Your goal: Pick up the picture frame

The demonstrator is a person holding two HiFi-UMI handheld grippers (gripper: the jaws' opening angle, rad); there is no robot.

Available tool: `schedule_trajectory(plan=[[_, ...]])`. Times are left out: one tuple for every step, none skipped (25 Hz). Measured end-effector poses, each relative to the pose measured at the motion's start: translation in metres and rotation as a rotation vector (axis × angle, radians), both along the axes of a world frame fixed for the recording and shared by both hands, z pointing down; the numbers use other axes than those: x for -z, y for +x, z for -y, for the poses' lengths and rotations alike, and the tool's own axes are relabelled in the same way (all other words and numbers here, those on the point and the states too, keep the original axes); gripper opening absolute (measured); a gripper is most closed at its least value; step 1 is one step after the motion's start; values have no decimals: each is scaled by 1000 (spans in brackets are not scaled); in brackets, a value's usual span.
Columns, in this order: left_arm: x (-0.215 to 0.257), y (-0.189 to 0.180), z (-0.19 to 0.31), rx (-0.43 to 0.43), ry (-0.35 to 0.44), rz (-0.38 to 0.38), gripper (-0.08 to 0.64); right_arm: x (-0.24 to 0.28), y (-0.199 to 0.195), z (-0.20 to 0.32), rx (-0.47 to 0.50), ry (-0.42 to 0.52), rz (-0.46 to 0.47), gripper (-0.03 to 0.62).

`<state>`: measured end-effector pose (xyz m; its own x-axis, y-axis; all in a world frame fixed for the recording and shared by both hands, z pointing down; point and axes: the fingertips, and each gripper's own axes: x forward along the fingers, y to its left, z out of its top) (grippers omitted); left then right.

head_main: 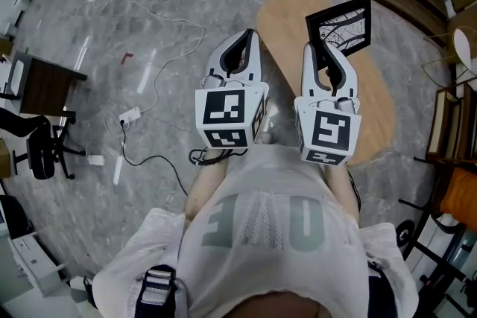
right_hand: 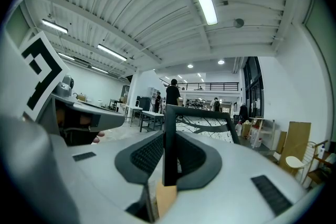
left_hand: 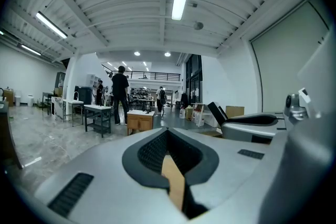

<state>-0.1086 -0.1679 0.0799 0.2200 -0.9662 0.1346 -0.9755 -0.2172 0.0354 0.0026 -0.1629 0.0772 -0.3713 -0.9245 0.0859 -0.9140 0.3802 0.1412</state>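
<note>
I had right gripper (head_main: 326, 50) pinching picture frame (head_main: 346, 24) by one edge, above table (head_main: 376, 112). Left gripper (head_main: 248, 41) pressed together, empty, beside table's left rim. Risk I judged: narrow edge grip, so frame could swing and slip onto table.

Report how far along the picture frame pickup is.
Done: the right gripper is clamped on the edge of the picture frame. In hand: the frame looks raised off the wooden table, though clearance is hard to judge. Left: little, perhaps lifting it clearer. The left gripper is shut and empty.
</note>
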Motion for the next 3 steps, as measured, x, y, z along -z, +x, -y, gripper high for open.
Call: schedule_trajectory(plan=[[5, 0, 3, 1, -3, 0, 9, 5, 0, 3, 3, -3, 3, 77], [10, -1, 7, 2, -6, 1, 9, 10, -1, 7, 7, -6, 6, 77], [15, -1, 10, 3, -9, 1, 9, 15, -1, 11, 10, -10, 9, 77]])
